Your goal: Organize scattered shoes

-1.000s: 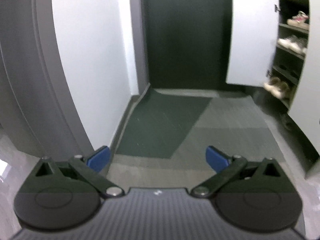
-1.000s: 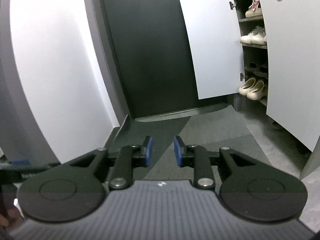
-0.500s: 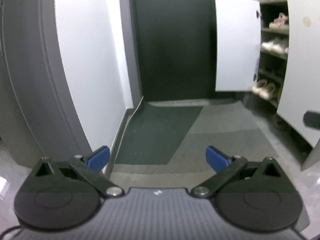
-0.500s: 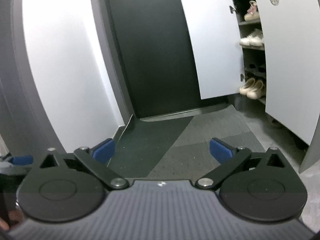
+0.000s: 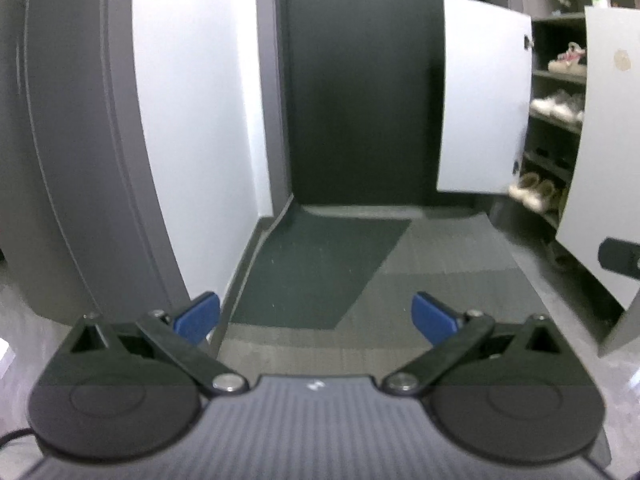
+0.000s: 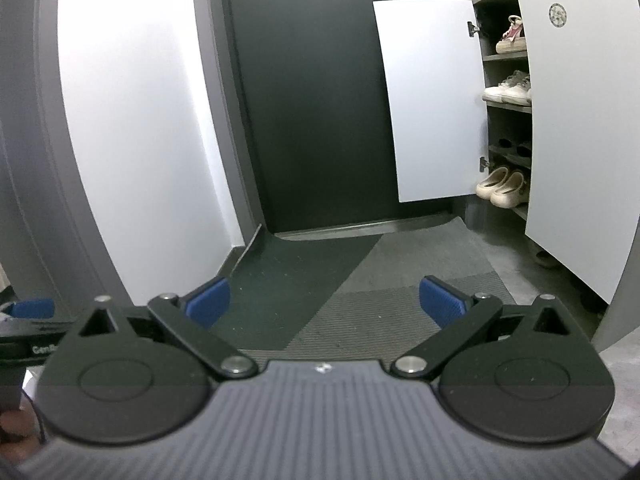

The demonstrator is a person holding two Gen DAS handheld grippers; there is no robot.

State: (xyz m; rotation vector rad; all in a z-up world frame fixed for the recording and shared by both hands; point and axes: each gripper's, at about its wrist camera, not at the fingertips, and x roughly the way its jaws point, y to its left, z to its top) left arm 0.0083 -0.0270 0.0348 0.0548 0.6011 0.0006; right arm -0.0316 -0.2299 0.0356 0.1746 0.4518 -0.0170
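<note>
- Dark entrance door [image 6: 320, 112] closes the far end of a narrow entryway, with a white wall [image 6: 140, 120] along the left side.
- Grey ribbed floor mat [image 6: 400, 300] lies over the floor, and a darker green mat [image 6: 296, 272] sits at its far left, against the door's threshold.
- At the right edge stands a shoe cabinet [image 6: 504, 120] with both white doors [image 6: 432, 100] swung open.
- Shoes are already on its shelves: a pink-and-white sneaker [image 6: 511, 36] on the top visible shelf, a white pair [image 6: 506, 89] on the shelf below, dark shoes [image 6: 516, 148] beneath those, and cream slip-ons [image 6: 502, 186] on the lowest shelf.
- One more dark shoe [image 6: 546, 258] rests on the floor below the nearer door's bottom edge; it is too dim to describe further.
- Left gripper [image 5: 316, 316] hangs above the near edge of the mat, its blue fingers [image 5: 198, 316] spread wide with nothing between them.
- Right gripper [image 6: 326, 304] is likewise over the mat's near edge, fingers [image 6: 442, 304] fully apart and holding nothing.
- Both grippers are well apart from the cabinet and its shoes.
</note>
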